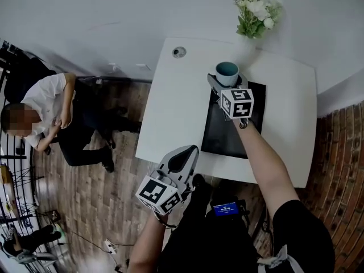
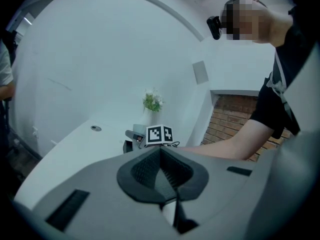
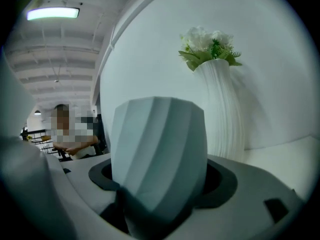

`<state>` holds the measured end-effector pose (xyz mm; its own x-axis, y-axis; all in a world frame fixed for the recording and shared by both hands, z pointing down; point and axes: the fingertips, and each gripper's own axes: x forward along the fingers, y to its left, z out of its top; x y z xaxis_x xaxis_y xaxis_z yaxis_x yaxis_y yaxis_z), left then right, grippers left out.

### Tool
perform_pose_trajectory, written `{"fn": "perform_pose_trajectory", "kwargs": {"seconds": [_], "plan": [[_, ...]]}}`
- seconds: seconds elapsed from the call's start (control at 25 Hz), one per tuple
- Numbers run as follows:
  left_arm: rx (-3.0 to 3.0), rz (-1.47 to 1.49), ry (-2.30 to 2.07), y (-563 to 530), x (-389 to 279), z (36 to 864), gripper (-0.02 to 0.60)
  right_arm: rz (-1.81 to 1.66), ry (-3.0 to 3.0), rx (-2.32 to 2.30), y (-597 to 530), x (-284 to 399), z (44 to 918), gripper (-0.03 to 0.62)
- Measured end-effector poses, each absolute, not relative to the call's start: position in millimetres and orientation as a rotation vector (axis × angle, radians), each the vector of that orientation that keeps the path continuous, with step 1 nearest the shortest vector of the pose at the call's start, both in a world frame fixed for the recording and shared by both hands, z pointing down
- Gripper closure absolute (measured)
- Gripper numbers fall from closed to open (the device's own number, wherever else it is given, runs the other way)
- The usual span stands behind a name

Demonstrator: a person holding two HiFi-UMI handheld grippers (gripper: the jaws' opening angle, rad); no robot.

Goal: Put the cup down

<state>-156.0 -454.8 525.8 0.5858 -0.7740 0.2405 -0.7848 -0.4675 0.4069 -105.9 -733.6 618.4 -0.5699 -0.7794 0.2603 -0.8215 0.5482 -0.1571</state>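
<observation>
Cup in right hand-held gripper, jaws clamped

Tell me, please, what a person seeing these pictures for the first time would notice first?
First, the pale faceted cup clamped in the right hand-held gripper, at the far side of the white table. Next, the white flowers at the table's far corner, just beyond the cup. The left hand-held gripper hangs shut and empty off the table's near edge.
</observation>
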Motion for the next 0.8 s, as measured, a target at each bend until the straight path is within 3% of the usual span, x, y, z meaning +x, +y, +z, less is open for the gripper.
{"fn": "perform_pose_trajectory", "kwargs": {"seconds": [0.8], "plan": [[2.376, 0.034, -1.193, -456, -157, 522, 0.574, 0.196, -2.478, 1.172, -694, -98, 645, 0.2]]}}
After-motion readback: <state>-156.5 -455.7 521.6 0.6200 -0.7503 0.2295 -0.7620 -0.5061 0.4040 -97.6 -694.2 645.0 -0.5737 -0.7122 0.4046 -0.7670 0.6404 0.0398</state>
